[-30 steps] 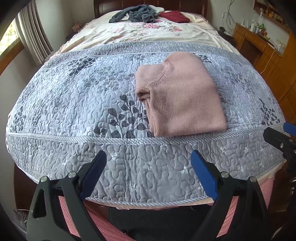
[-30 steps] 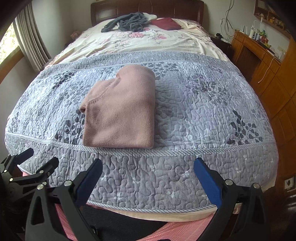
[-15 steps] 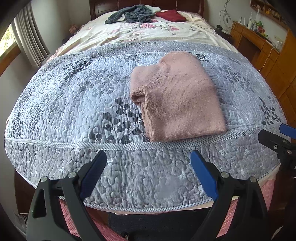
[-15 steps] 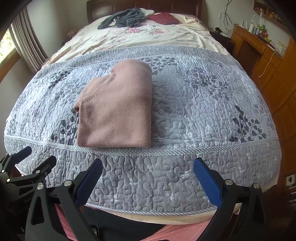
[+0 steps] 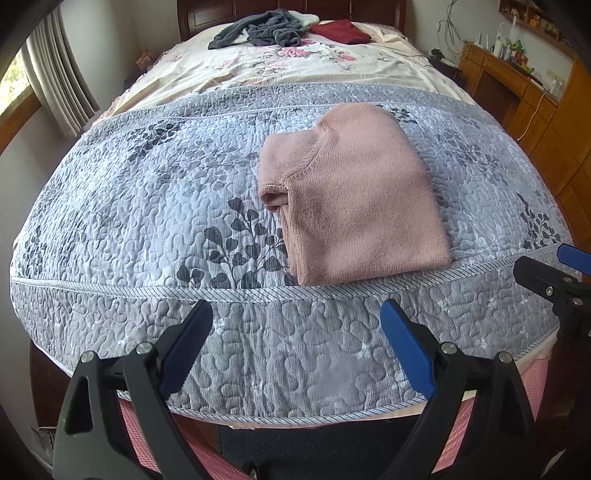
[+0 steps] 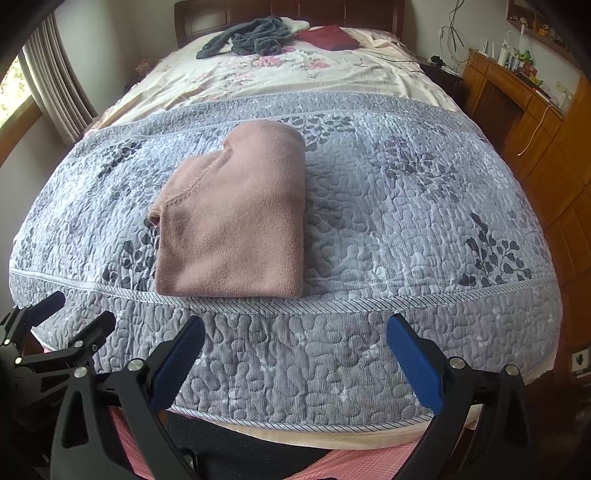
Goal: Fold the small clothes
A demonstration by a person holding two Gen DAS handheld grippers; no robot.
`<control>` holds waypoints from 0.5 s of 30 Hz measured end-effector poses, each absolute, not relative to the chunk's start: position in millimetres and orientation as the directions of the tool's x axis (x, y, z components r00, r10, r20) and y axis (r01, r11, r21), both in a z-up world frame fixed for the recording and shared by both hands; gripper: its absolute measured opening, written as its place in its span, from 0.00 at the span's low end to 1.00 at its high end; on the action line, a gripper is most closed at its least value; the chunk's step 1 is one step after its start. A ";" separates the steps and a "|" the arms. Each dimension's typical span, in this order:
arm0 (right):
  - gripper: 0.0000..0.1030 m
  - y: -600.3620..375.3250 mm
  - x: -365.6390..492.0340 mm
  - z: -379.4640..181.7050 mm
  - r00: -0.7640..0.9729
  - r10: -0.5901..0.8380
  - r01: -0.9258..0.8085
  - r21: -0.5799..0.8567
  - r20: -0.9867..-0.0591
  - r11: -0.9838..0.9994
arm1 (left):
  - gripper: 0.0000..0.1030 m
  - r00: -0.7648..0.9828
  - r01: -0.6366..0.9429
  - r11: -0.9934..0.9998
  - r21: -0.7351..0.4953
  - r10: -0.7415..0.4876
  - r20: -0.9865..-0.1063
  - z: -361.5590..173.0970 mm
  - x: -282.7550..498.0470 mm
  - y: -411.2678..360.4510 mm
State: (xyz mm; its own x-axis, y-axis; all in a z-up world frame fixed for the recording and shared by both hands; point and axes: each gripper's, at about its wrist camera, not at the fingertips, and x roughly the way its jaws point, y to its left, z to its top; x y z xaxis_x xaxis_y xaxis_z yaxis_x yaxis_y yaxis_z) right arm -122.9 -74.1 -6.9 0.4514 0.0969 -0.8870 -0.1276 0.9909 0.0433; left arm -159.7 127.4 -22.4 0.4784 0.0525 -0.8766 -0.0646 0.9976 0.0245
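Both claws stand spread and hold nothing: our left gripper [image 5: 295,325] and right gripper [image 6: 295,339] hover off the foot edge of the bed, just clear of the grey quilted bedspread [image 5: 147,206]. Between them and slightly ahead lies the pink knit garment [image 5: 354,199], already doubled into a compact slab whose near hem runs along the quilt's corded seam close to the foot edge; a rolled cuff or collar shows at its left side. Far off by the headboard rest a dark grey garment [image 5: 262,33] and a dark red garment [image 5: 340,31], well apart from the pink one. We judge this fold nearly finished. To complete it well, we would pinch both near corners evenly, lift together, and lay the hem over squarely so no layer slides or bunches.
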 end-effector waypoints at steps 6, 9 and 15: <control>0.96 -72.8 -124.3 -6.3 0.456 0.096 -0.129 0.041 -0.885 0.991 | 0.89 0.483 -0.065 0.997 0.030 0.058 -0.874 -20.7 -160.5 127.7; 0.96 -73.4 -124.8 -5.1 0.471 0.093 -0.129 0.036 -0.877 0.991 | 0.89 0.484 -0.066 0.997 0.031 0.059 -0.873 -20.1 -160.5 128.5; 0.96 -78.2 -123.0 -4.2 0.486 0.097 -0.112 0.048 -0.868 0.993 | 0.89 0.483 -0.066 0.997 0.032 0.060 -0.873 -20.3 -160.0 129.1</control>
State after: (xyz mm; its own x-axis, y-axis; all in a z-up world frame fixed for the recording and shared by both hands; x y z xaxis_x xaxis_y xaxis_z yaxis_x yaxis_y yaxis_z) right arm -123.0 -78.2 -4.2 0.4863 0.0971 -0.8684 -0.1120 0.9925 0.0482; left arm -160.0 129.1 -20.3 0.4832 0.0601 -0.8735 -0.0662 0.9973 0.0320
